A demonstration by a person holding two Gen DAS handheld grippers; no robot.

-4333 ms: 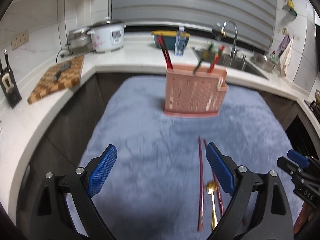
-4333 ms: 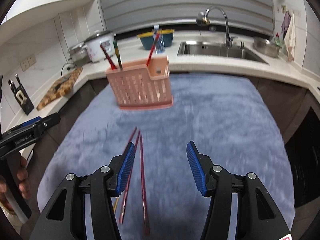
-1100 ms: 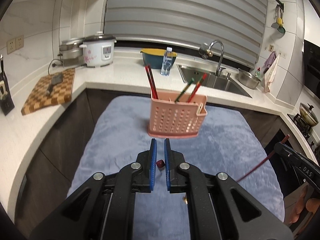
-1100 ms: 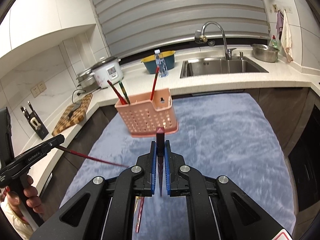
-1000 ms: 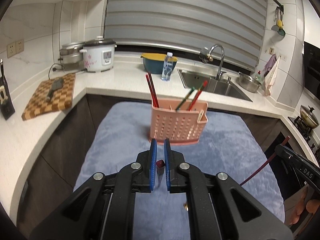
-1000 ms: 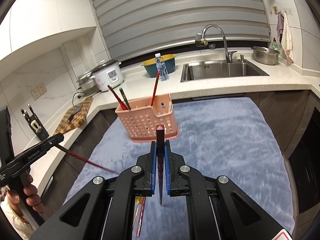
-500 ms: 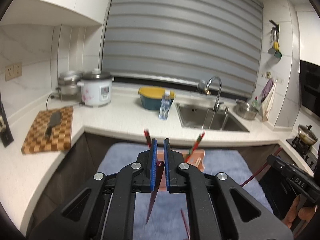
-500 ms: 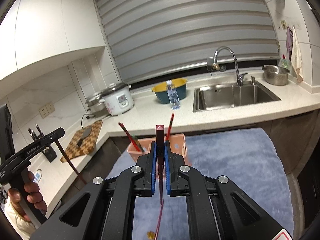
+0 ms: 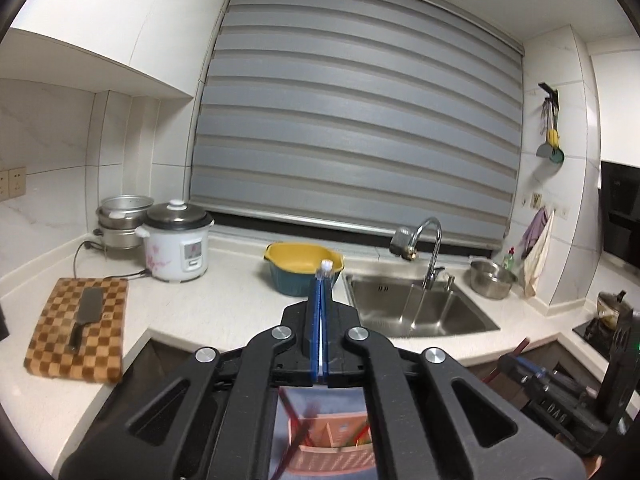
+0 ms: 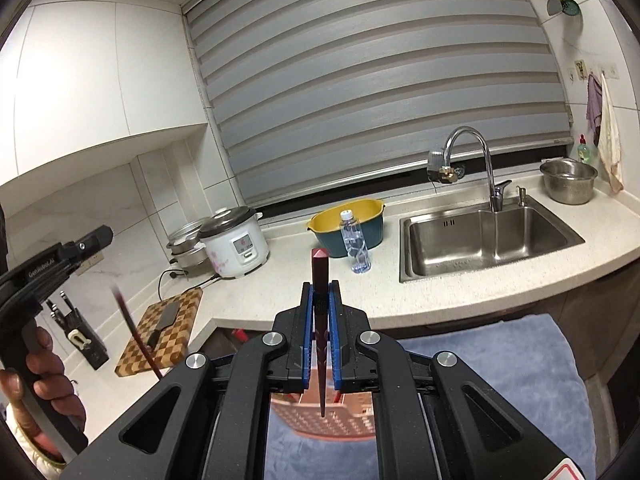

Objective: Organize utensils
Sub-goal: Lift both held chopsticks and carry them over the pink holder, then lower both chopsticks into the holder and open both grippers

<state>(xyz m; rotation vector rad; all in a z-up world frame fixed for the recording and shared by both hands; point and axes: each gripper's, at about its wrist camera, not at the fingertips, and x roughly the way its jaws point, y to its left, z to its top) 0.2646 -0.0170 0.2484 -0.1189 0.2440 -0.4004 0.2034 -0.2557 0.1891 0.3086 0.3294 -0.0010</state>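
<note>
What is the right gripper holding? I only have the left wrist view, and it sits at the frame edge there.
Observer: The right gripper is shut on a dark red chopstick, which points down toward the pink basket.
Operator: What's the white cap behind my gripper tips?
Observer: It belongs to a clear bottle standing in front of the yellow bowl.
Operator: Is the left gripper carrying anything?
Observer: A blurred second chopstick shows just below the left gripper. I cannot tell whether it is gripped.
</note>
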